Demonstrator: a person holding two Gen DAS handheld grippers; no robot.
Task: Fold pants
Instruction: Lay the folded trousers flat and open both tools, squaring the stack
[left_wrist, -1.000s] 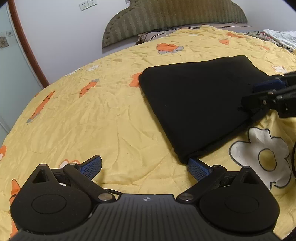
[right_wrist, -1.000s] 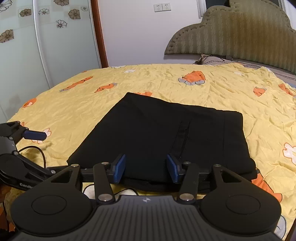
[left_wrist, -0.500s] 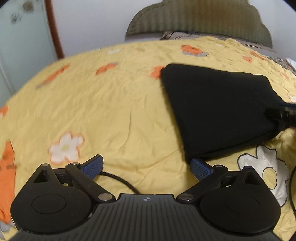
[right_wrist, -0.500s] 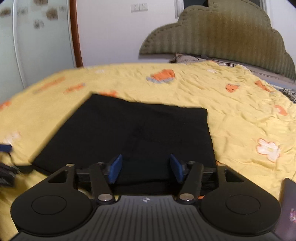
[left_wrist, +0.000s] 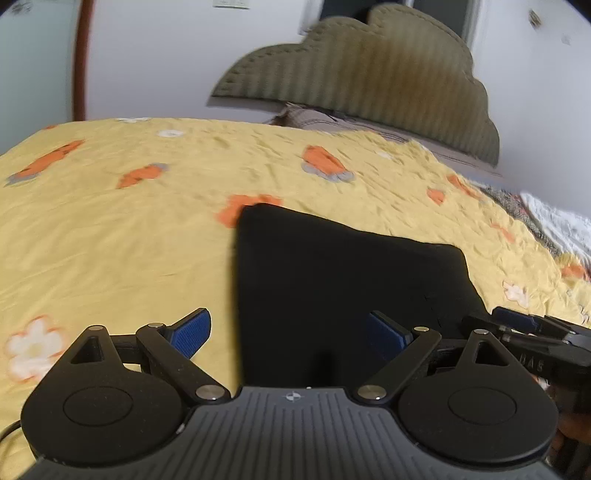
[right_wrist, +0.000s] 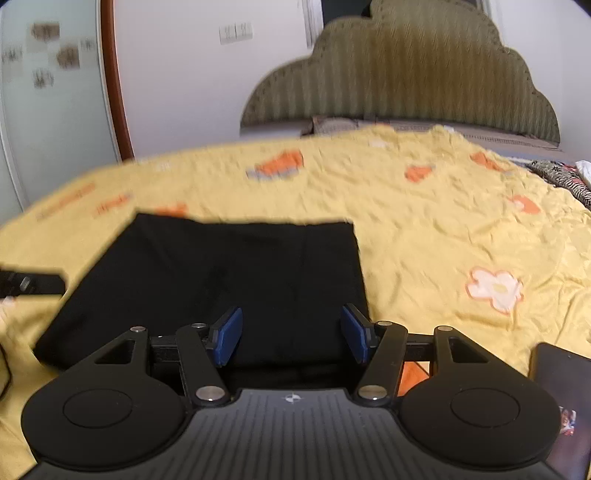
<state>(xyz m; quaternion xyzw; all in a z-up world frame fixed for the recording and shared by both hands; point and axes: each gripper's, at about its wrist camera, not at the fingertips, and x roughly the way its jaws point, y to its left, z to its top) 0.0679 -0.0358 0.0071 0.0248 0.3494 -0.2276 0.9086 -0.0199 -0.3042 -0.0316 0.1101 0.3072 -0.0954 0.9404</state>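
The black pants lie folded into a flat rectangle on the yellow bedspread. My left gripper is open over the near left edge of the pants, its left finger over the bedspread and its right finger over the cloth. My right gripper is open and empty over the near edge of the pants. The right gripper also shows at the right edge of the left wrist view. The left gripper shows as a black bar at the left edge of the right wrist view.
A padded olive headboard and a pillow stand at the far end of the bed. A dark phone lies at the near right. Patterned cloth lies at the far right. A glass wardrobe door stands to the left.
Both grippers have swung to the right and come in over the near edge of the pants. The left gripper now straddles the pants' left edge. Both stayed open.
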